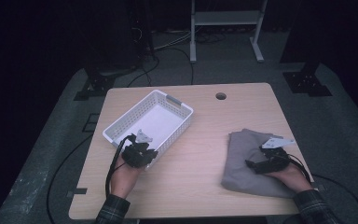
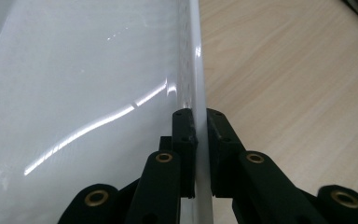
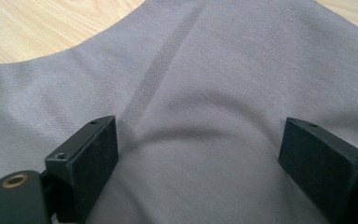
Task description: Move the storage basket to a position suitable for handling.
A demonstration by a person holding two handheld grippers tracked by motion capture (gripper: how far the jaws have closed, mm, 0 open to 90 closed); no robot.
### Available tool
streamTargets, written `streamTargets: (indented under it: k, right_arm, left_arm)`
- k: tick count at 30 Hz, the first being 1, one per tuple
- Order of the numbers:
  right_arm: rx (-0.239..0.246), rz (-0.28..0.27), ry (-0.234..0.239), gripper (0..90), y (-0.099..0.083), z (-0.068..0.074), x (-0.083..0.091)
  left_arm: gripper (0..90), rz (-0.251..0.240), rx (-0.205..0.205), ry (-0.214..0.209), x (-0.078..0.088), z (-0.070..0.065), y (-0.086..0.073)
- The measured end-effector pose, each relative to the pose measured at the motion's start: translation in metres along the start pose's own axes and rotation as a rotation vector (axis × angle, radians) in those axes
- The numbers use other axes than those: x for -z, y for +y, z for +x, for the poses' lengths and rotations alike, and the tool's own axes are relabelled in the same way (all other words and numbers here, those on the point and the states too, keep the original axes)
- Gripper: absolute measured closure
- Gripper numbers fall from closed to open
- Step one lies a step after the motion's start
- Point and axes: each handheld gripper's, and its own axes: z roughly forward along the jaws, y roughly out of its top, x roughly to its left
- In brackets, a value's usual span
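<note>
**Dark room, pale wooden bench: basket gripped, cloth under wide jaws**

On the bench (image 1: 200, 140), the left gripper (image 2: 201, 140) is clamped on the near wall of the white basket (image 1: 135, 116), left of centre. The right gripper (image 3: 198, 154) rests on the folded grey cloth (image 1: 242, 163) at the right, jaws wide apart, cloth between them.

The surface (image 1: 200, 140) is a light wood-grain top with rounded corners and a round cable hole (image 1: 221, 96) near the middle of its far edge. A white perforated basket (image 1: 168, 105) sits on the left half, set askew, one corner toward the far edge and another toward the left edge. A folded grey cloth (image 1: 242, 161) lies flat near the right edge, reaching toward the near right corner. Bare wood separates the two.
</note>
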Motion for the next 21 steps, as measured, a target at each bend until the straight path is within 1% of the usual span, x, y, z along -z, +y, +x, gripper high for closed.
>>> streamTargets:
  k: [1,6,7,12,16,21]
  right_arm:
    - [0.000,0.000,0.000,10.7,0.000,0.000,0.000]
    - [-0.001,0.001,0.000,10.6,0.000,0.000,0.000]
    - [-0.001,0.001,0.000,10.6,0.000,0.000,0.000]
    - [-0.001,0.000,0.001,10.6,0.000,0.000,0.000]
    - [-0.001,0.000,0.000,10.6,0.000,0.000,0.000]
    - [-0.001,0.000,0.000,10.6,0.000,0.000,0.000]
  left_arm:
    - [81.4,0.001,0.002,-0.009,0.000,-0.001,0.000]
    - [67.8,-0.004,-0.009,-0.034,0.001,0.000,0.002]
    - [65.9,-0.013,-0.009,-0.042,0.003,0.000,0.003]
    - [56.1,-0.051,-0.027,-0.047,0.014,0.000,0.010]
    - [55.1,-0.082,-0.022,-0.051,0.023,0.007,0.015]
    - [57.6,-0.104,-0.012,-0.035,0.030,0.026,0.021]
